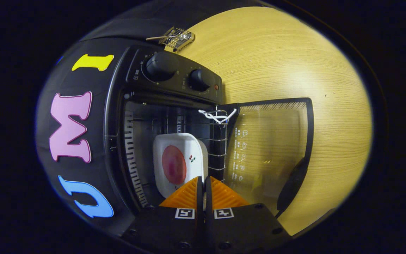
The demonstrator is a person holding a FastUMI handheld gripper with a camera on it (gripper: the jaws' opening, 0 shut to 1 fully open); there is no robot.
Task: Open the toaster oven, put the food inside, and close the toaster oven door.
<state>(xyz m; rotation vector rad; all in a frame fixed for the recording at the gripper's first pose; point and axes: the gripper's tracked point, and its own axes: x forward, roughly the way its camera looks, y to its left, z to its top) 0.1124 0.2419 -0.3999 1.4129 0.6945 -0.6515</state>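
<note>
The black toaster oven (174, 79) stands with its glass door (270, 151) swung fully open onto the wooden table (280, 53). A white square plate (192, 148) with a round slice of pinkish-red food (173, 164) is in the oven's mouth, beside the wire rack (219, 141). My gripper (203, 181) is at the mouth too, its fingers nearly together with the plate's thin rim showing white between them. The plate's near edge is hidden behind the fingers.
The door's dark handle (293, 183) lies at the door's outer edge, beside my gripper. Two knobs (160, 67) sit on the control panel. A small wire rack-like piece (176, 37) lies on the table beyond the oven. The booth's black cloth wall (83, 169) is close behind the oven.
</note>
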